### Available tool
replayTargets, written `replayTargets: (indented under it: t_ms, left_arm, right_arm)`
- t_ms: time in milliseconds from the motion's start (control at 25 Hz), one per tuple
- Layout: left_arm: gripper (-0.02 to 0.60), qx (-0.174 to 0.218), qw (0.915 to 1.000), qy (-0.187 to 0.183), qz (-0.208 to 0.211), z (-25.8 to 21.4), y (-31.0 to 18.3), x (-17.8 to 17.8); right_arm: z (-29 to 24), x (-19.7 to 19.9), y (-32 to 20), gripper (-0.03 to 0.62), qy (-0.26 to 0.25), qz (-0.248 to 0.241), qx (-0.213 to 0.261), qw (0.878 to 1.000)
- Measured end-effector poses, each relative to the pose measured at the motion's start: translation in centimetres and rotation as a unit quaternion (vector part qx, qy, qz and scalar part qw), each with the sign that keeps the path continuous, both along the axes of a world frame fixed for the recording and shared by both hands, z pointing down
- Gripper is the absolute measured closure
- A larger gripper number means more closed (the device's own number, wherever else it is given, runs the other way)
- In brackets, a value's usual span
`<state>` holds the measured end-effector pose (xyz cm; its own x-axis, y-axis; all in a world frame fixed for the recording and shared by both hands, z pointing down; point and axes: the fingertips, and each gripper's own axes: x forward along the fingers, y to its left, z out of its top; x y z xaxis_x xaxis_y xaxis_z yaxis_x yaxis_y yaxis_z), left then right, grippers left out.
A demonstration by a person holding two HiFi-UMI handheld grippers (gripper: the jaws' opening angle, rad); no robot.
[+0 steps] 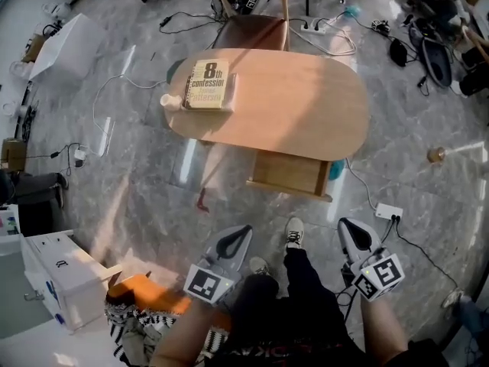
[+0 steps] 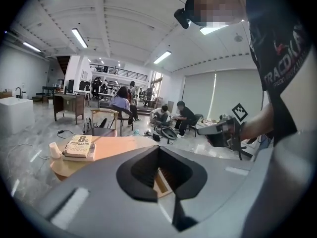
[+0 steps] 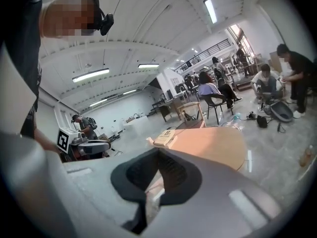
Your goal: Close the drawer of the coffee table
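Drawer (image 1: 289, 173) protrudes at centre frame. Left gripper (image 1: 241, 232) and right gripper (image 1: 348, 227): jaws closed, apparently empty. Push the drawer front squarely.

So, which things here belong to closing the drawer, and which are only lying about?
For the job: coffee table, its open drawer, left gripper, right gripper, both shut and empty.
Lying about: book and white cup on the tabletop, chair behind the table, power strip on the floor.

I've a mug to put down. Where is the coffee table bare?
Bare: the tabletop from the book to its rounded right end. Crowded: the left end, with the book and a small white object.
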<state>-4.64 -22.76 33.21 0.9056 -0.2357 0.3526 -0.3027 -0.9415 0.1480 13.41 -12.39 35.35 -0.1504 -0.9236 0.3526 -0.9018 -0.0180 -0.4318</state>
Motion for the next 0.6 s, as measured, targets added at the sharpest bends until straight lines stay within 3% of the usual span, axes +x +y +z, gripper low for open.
replayTargets:
  t_ms: [360, 600]
  left_arm:
    - [0.580, 0.010, 0.9994, -0.019, 0.027, 5.1, -1.8, -1.7]
    - [0.580, -0.001, 0.9993, -0.026, 0.025, 11.4, -2.1, -4.6]
  right_arm:
    - [4.1, -1.0, 0.2, 0.594, 0.010, 0.054, -0.013, 0.998]
    - [9.6, -3.0, 1.9, 0.594, 0.023, 0.086, -0.019, 0.996]
